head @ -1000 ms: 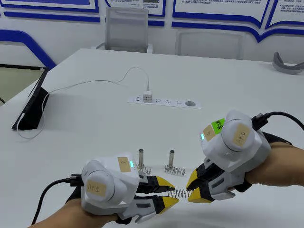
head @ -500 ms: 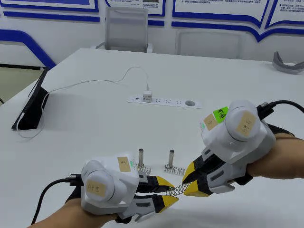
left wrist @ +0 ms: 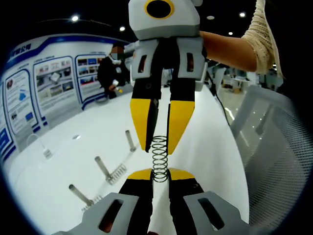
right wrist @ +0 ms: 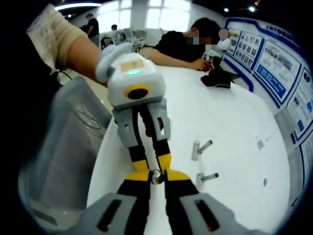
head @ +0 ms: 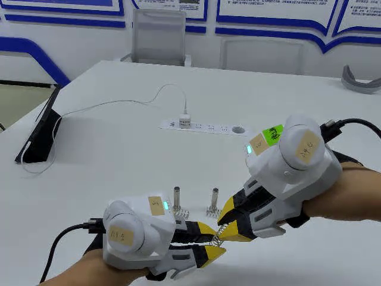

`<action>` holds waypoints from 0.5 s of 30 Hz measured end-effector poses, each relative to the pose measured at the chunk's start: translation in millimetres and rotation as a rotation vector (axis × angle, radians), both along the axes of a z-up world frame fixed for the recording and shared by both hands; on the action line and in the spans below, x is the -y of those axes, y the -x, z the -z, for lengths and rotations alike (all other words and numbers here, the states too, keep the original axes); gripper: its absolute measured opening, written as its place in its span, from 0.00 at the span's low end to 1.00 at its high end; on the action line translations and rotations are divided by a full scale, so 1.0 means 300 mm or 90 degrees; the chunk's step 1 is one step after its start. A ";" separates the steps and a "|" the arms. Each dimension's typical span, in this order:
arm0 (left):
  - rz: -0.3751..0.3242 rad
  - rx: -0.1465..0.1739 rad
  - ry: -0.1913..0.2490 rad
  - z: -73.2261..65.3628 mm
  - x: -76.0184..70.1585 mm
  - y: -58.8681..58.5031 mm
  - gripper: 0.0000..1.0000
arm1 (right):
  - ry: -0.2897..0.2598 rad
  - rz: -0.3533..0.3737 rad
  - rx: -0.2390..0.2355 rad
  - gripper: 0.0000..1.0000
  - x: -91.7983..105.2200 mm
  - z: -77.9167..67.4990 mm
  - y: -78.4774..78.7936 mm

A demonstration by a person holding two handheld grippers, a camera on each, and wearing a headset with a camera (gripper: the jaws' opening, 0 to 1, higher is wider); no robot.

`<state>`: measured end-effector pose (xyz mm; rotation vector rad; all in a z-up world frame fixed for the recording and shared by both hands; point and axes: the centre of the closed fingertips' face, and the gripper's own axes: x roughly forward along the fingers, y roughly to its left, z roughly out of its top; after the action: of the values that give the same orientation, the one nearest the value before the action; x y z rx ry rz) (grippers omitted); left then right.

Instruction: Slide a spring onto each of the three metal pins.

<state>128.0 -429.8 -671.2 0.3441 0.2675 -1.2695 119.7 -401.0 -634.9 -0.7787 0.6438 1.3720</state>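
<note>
spring held above the surface, spanning tip to tip between both tongs | left tongs pinched shut on one end, lying low and pointing right | right tongs pinched on the other end, angled down-left | pins upright just beyond the tips

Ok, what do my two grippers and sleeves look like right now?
The left gripper and right gripper both have rounded white housings, black jaws with yellow tips, tan paper labels and a small green light. The right one also carries a green sticker. A black cable trails from each. The person wears cream knit sleeves.
</note>
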 end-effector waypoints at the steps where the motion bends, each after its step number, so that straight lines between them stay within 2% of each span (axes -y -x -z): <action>1: -0.001 -0.001 0.002 -0.001 0.001 -0.001 0.11 | -0.002 0.000 -0.001 0.12 -0.003 -0.002 0.000; 15: -0.018 -0.031 0.033 -0.010 -0.003 -0.004 0.10 | -0.019 0.011 -0.002 0.15 -0.021 -0.007 0.002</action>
<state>129.1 -429.0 -668.3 0.2645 0.2785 -1.2564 119.1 -394.8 -632.7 -0.7457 0.6299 1.3651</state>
